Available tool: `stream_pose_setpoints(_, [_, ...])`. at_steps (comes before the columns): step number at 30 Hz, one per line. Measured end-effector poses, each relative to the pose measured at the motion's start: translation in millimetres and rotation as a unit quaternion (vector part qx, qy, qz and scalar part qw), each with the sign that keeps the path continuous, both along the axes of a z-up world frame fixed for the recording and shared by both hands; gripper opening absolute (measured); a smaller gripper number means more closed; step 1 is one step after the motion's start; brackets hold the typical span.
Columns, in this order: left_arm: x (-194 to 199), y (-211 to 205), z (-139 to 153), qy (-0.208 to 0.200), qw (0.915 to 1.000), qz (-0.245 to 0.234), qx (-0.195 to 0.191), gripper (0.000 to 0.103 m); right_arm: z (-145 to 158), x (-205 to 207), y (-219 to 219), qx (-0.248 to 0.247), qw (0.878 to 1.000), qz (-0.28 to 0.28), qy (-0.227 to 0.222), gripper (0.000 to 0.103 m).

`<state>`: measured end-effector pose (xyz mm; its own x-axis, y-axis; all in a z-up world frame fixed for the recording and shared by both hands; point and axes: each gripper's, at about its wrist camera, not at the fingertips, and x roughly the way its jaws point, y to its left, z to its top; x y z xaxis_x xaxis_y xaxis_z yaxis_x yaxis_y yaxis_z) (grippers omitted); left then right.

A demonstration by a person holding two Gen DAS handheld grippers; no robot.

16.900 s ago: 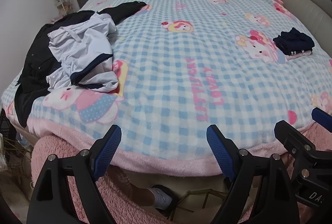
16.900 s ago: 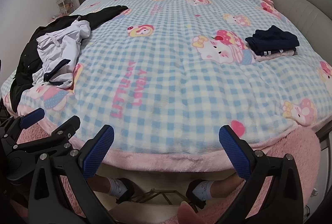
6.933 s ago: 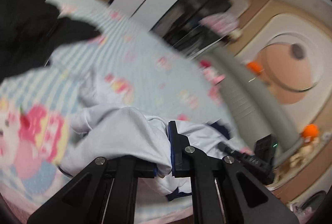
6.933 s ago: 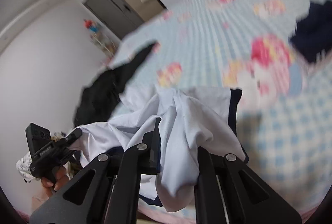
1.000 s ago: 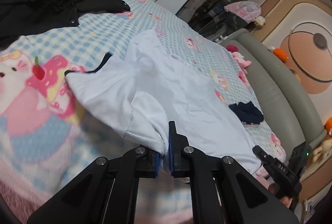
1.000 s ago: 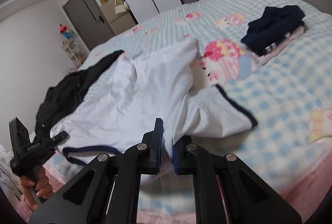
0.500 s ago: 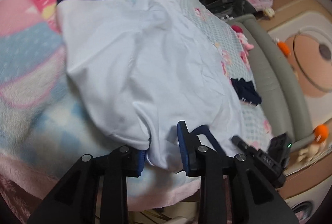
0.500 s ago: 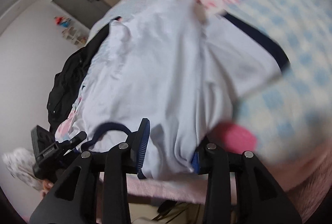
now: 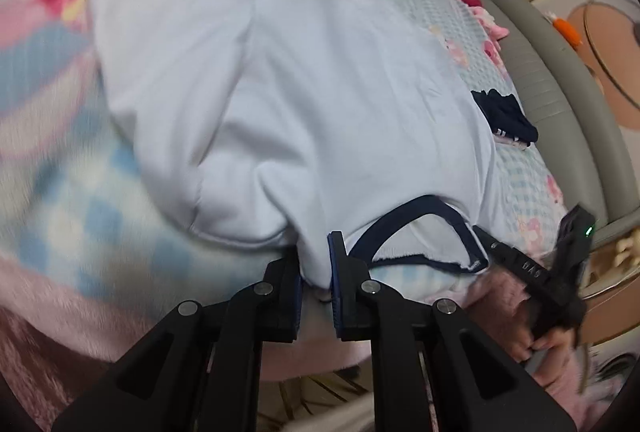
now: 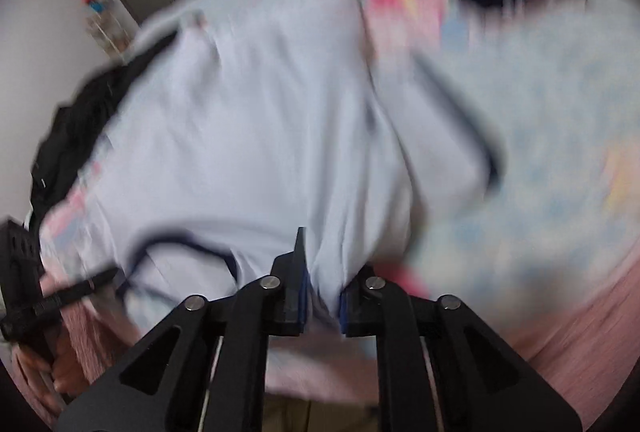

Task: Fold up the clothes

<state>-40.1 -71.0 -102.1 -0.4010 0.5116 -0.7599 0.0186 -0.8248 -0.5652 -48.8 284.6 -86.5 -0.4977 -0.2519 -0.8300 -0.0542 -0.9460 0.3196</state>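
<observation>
The white shirt (image 9: 320, 79) is spread across the checked blanket (image 9: 80, 199), ahead of both sets of fingers, its navy-trimmed collar (image 9: 416, 228) at the near edge. A shoulder is pinched by the left gripper (image 9: 316, 280) and the other by the right gripper (image 10: 322, 292), fingers clamped on cloth, seemingly so the body is drawn flat for folding.

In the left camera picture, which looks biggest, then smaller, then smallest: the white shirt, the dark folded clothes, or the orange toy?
1. White shirt, by far the biggest.
2. Dark folded clothes.
3. Orange toy, smallest, though it sits farther from the camera, so its true size is unsure.
</observation>
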Motion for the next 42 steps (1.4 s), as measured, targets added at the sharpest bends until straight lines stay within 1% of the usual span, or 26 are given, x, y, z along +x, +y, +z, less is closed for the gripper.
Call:
stream_pose_setpoints(2, [2.1, -2.6, 0.6, -0.016, 0.9998, -0.011, 0.002, 0.015, 6.0, 6.4, 7.5, -0.020, 1.000, -0.022, 0.004, 0.019])
stream_pose_setpoints(3, [4.6, -4.4, 1.9, -0.022, 0.9997, -0.012, 0.002, 0.017, 15.1, 7.9, 11.3, -0.016, 0.999, -0.035, 0.012, 0.024])
stream_pose_setpoints(4, [8.0, -5.5, 3.2, -0.029, 0.9995, -0.014, 0.005, 0.019, 23.3, 11.1, 14.9, -0.007, 0.998, -0.052, 0.020, 0.026])
stream_pose_setpoints(5, [11.4, -6.1, 6.0, -0.038, 0.9990, -0.020, 0.007, 0.026, 30.6, 15.2, 18.6, 0.002, 0.997, -0.068, 0.027, 0.027])
stream_pose_setpoints(7, [22.5, -5.2, 14.6, -0.051, 0.9980, -0.036, -0.009, 0.031, 40.7, 29.4, 28.5, 0.019, 0.992, -0.116, 0.035, 0.028])
stream_pose_setpoints(9, [37.8, 1.7, 25.4, -0.048, 0.9955, -0.051, -0.063, 0.032, 50.1, 45.7, 39.7, 0.044, 0.985, -0.161, 0.040, 0.028])
stream_pose_setpoints(11, [48.1, 11.9, 34.1, -0.047, 0.9872, -0.063, -0.139, 0.032, 66.2, 61.0, 56.8, 0.063, 0.975, -0.205, 0.059, 0.028])
stream_pose_setpoints(13, [48.3, 19.0, 45.6, -0.032, 0.9829, -0.069, -0.168, 0.032, 90.5, 68.1, 73.1, 0.081, 0.963, -0.240, 0.094, 0.030])
stream_pose_setpoints(14, [46.3, 20.3, 53.7, -0.020, 0.9838, -0.071, -0.163, 0.032, 102.7, 65.7, 76.6, 0.089, 0.960, -0.240, 0.113, 0.032])
stream_pose_setpoints(15, [41.8, 22.5, 58.9, -0.007, 0.9843, -0.071, -0.161, 0.032, 111.2, 60.5, 76.7, 0.093, 0.961, -0.228, 0.125, 0.032])
stream_pose_setpoints(17, [22.4, 30.8, 57.1, 0.018, 0.9834, -0.063, -0.169, 0.033, 117.0, 37.9, 65.5, 0.080, 0.975, -0.164, 0.125, 0.032])
stream_pose_setpoints(20, [-6.6, 43.3, 54.5, 0.057, 0.9805, -0.052, -0.181, 0.050, 106.1, 3.8, 32.3, 0.058, 0.990, -0.072, 0.108, 0.033])
stream_pose_setpoints(23, [-35.7, 55.8, 51.8, 0.095, 0.9759, -0.041, -0.192, 0.057, 72.3, -26.8, -10.3, 0.071, 0.994, 0.001, 0.084, 0.036])
stream_pose_setpoints(24, [-45.3, 59.9, 50.9, 0.107, 0.9740, -0.037, -0.196, 0.057, 52.7, -35.0, -24.0, 0.077, 0.994, 0.022, 0.069, 0.036])
stream_pose_setpoints(25, [-51.1, 62.6, 44.6, 0.108, 0.9731, -0.035, -0.200, 0.055, 32.2, -38.9, -33.4, 0.091, 0.994, 0.031, 0.050, 0.036])
stream_pose_setpoints(26, [-48.6, 61.9, 26.7, 0.084, 0.9742, -0.038, -0.206, 0.054, 12.1, -40.8, -40.5, 0.110, 0.993, 0.035, 0.030, 0.036])
stream_pose_setpoints(27, [-41.3, 61.6, 14.6, 0.080, 0.9738, -0.038, -0.209, 0.054, 0.4, -36.2, -45.5, 0.124, 0.991, 0.034, 0.033, 0.036])
stream_pose_setpoints(28, [-25.3, 62.1, 15.4, 0.113, 0.9704, -0.036, -0.210, 0.055, -0.4, -26.8, -47.2, 0.132, 0.989, 0.032, 0.050, 0.036])
stream_pose_setpoints(30, [-4.9, 62.5, 17.6, 0.124, 0.9660, -0.051, -0.221, 0.055, 6.4, -10.1, -46.0, 0.144, 0.986, 0.030, 0.073, 0.036])
stream_pose_setpoints(31, [0.8, 60.4, 21.5, 0.123, 0.9667, -0.054, -0.218, 0.055, 11.5, -4.6, -42.8, 0.147, 0.986, 0.026, 0.076, 0.036])
stream_pose_setpoints(32, [4.3, 56.8, 26.7, 0.121, 0.9688, -0.055, -0.209, 0.055, 18.0, -1.7, -37.3, 0.143, 0.986, 0.018, 0.082, 0.036])
stream_pose_setpoints(34, [-5.6, 47.6, 43.6, 0.120, 0.9776, -0.047, -0.167, 0.055, 32.6, -3.3, -23.8, 0.122, 0.988, -0.002, 0.091, 0.036])
stream_pose_setpoints(35, [-13.7, 45.9, 53.0, 0.122, 0.9803, -0.043, -0.149, 0.055, 39.7, -9.1, -17.5, 0.107, 0.990, -0.008, 0.093, 0.036])
stream_pose_setpoints(37, [-38.7, 48.4, 74.6, 0.145, 0.9782, -0.051, -0.139, 0.055, 54.3, -30.0, -12.6, 0.089, 0.991, 0.001, 0.095, 0.038])
stream_pose_setpoints(40, [-87.6, 58.2, 96.3, 0.162, 0.9709, -0.073, -0.160, 0.055, 72.7, -72.7, -17.3, 0.102, 0.989, 0.023, 0.101, 0.040])
stream_pose_setpoints(42, [-122.7, 67.5, 99.0, 0.158, 0.9706, -0.086, -0.159, 0.059, 82.2, -104.9, -17.9, 0.105, 0.988, 0.037, 0.103, 0.040])
